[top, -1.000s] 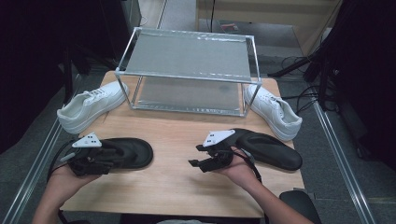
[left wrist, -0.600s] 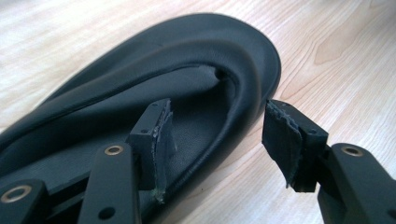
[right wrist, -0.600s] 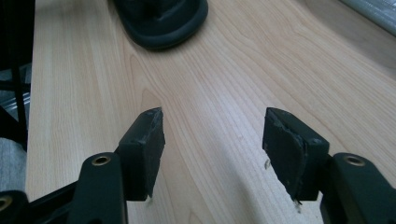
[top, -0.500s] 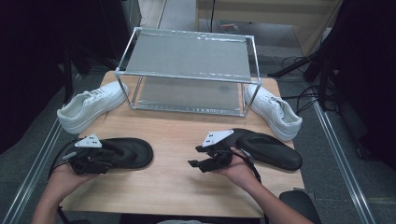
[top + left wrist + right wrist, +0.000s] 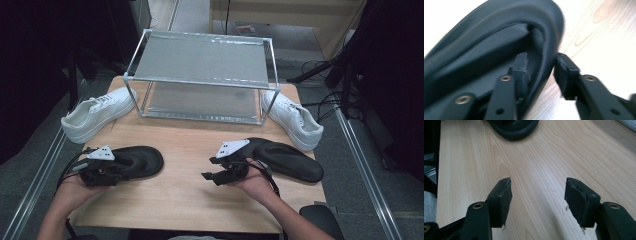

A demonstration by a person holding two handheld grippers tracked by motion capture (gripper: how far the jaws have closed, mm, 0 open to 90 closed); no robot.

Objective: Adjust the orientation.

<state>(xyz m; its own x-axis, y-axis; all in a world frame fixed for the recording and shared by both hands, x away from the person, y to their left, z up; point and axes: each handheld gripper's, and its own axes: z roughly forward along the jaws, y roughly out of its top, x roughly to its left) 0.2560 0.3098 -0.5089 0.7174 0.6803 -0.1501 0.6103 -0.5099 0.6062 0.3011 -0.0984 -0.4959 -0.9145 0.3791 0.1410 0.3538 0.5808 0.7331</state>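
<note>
A black slip-on shoe [image 5: 135, 162] lies at the front left of the table, toe pointing right. My left gripper [image 5: 107, 172] is at its heel. In the left gripper view one jaw is inside the shoe [image 5: 486, 50] and the other outside. The left gripper [image 5: 540, 67] has just been closing, and its pads now press on the heel wall between them. My right gripper [image 5: 212, 177] hovers open over bare wood near the table's middle. Nothing lies between the pads of the right gripper [image 5: 537, 195]. A second black shoe [image 5: 292, 161] lies just behind the right hand.
A two-shelf metal rack [image 5: 200, 75] stands at the back of the wooden table [image 5: 185, 200]. One white sneaker [image 5: 97, 114] sits left of it and another white sneaker [image 5: 295, 119] sits right of it. The left black shoe's toe [image 5: 511, 128] shows far off in the right gripper view.
The left gripper has sunk slightly onto the black shoe's heel and its jaws have closed on the heel wall. The right gripper has stayed in place.
</note>
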